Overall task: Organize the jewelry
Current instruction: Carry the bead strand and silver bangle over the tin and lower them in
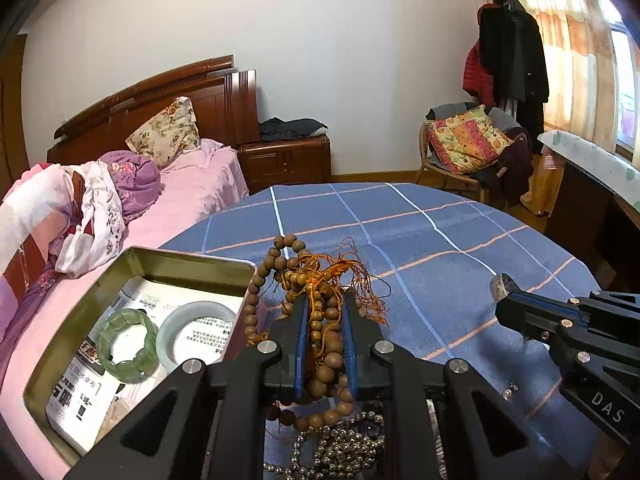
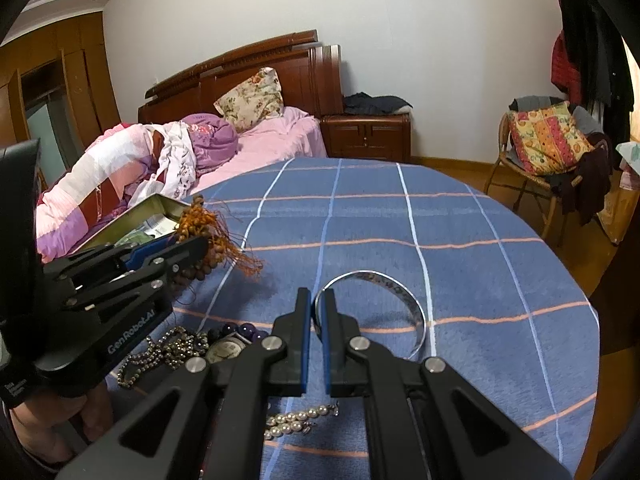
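Holding a bunch of brown wooden beads, the left gripper has its fingers squeezed on them beside the metal tin; the right gripper pinches a silver bangle; two green bracelets are inside, more jewelry waits on the blue desk

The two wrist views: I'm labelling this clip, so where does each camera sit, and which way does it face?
Left wrist: on the left claw, looking along its fingers, which are shut on the wooden bead string, tin box at left; right claw enters from the right.
Right wrist: on the right claw, which pinches the silver bangle; left claw shows at left.
Shared: blue plaid cloth, bed, both claws.
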Action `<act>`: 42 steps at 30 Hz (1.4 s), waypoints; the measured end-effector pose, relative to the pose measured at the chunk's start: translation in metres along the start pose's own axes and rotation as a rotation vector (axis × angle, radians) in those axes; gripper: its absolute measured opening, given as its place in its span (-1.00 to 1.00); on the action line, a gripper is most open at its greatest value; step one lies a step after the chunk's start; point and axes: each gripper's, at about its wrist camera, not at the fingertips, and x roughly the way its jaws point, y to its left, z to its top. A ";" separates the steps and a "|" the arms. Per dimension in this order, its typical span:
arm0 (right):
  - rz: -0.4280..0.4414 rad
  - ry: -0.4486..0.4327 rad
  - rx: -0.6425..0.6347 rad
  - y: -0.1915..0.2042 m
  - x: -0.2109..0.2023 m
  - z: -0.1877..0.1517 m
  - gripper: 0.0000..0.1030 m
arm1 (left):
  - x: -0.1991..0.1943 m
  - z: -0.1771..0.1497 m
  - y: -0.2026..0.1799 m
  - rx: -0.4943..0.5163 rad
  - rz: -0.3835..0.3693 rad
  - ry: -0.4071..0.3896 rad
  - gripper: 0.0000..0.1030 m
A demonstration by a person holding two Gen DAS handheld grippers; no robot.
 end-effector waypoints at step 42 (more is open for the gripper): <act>0.125 -0.130 -0.187 0.081 -0.014 0.054 -0.87 | -0.073 0.019 0.091 -0.164 0.124 -0.102 -0.71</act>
